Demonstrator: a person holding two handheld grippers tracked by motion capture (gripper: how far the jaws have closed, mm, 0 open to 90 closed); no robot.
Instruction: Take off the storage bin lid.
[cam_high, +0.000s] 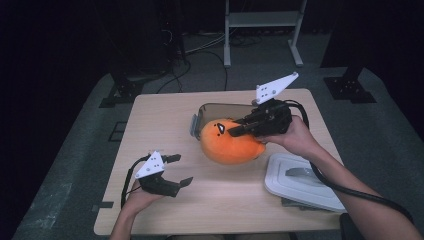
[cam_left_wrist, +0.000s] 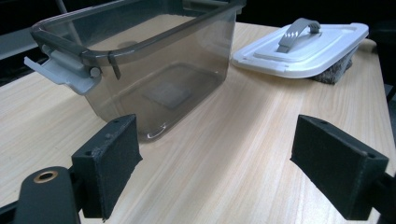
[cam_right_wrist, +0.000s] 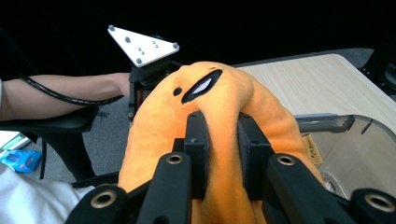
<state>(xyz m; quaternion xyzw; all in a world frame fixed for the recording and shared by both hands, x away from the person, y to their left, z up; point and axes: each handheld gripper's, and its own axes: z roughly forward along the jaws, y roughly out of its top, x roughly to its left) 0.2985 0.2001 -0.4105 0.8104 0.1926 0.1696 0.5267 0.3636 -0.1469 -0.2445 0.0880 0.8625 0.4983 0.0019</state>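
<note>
The left gripper (cam_high: 172, 171) rests low near the front-left corner of the bench (cam_high: 165, 115), its jaws apart with nothing between them. It points toward the bin, probably held in reserve to steady the bin or to fetch the lid later.

At mid-bench stands the clear bin (cam_left_wrist: 154, 70), open at the top, with a grey latch (cam_left_wrist: 58, 70) hanging on its near end in the left gripper view. The bin looks bare inside. It likely stands uncovered so that it can take the toy.

The orange plush toy (cam_high: 230, 142) is held up at the bin's front rim, partly overlapping the opening in the high view. Whether its underside touches the rim or the bench cannot be told from this angle. The right gripper (cam_right_wrist: 223, 140) has its jaws clamped on a pinched fold of the toy's soft body, as the right gripper view shows; a pinch on loose fabric suits a limp object with no firm edge.

The white lid (cam_high: 300, 182) lies near the front-right edge of the bench, handle up, resting on a dark flat object (cam_left_wrist: 334, 74). It is set apart from the bin and leaves the opening free.

The bin's front wall is the one obstacle: the toy's bulk must clear the rim before it can go in
</note>
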